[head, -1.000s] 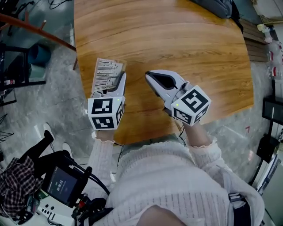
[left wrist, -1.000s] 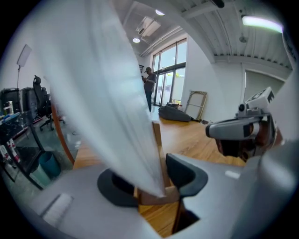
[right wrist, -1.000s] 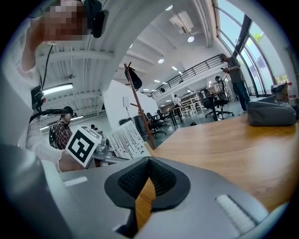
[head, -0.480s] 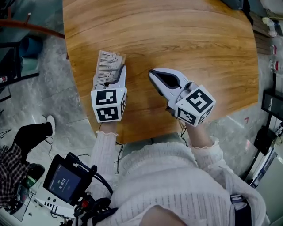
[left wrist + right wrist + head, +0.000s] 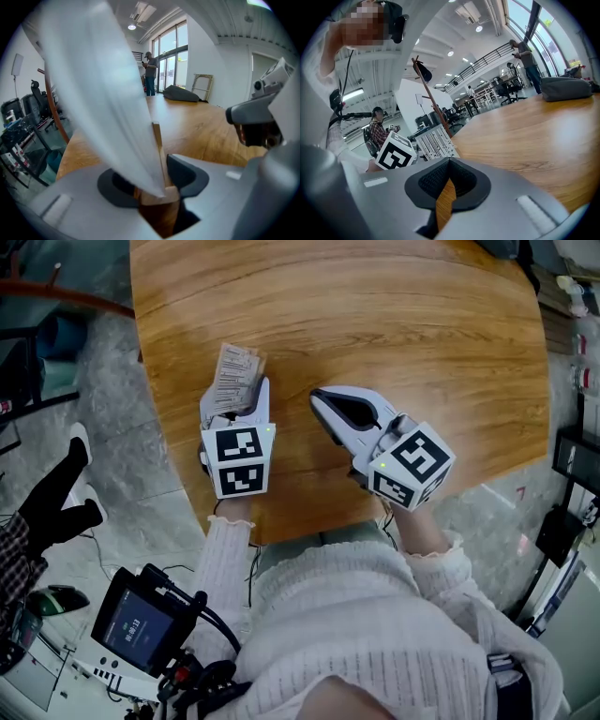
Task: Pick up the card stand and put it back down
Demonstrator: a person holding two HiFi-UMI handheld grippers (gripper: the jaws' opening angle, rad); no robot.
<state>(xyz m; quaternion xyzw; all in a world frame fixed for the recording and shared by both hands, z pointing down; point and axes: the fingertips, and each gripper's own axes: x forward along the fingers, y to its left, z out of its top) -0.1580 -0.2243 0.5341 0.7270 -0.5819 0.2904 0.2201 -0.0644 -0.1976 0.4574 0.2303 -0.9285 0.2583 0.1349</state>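
Observation:
The card stand is a small wooden block (image 5: pixel 159 198) with a slot that holds a white printed card (image 5: pixel 234 379). My left gripper (image 5: pixel 236 411) is shut on the block, and the card leans up out of the jaws, blurred and large in the left gripper view (image 5: pixel 101 89). I cannot tell whether the block touches the wooden table (image 5: pixel 394 324). To the right, my right gripper (image 5: pixel 319 401) hovers low over the table, shut with nothing in it (image 5: pixel 449 164). Its view shows the card (image 5: pixel 436 139) and the left gripper's marker cube (image 5: pixel 396 157) off to the left.
The table's near edge (image 5: pixel 309 531) runs just below both grippers, with grey floor at the left. A dark bag (image 5: pixel 567 88) lies at the table's far end. A screen device (image 5: pixel 136 629) sits low left. A person (image 5: pixel 150 72) stands beyond the table.
Both grippers have sunk toward the table. The left one still holds the card stand, and the card now leans less to the left. The right gripper stays shut.

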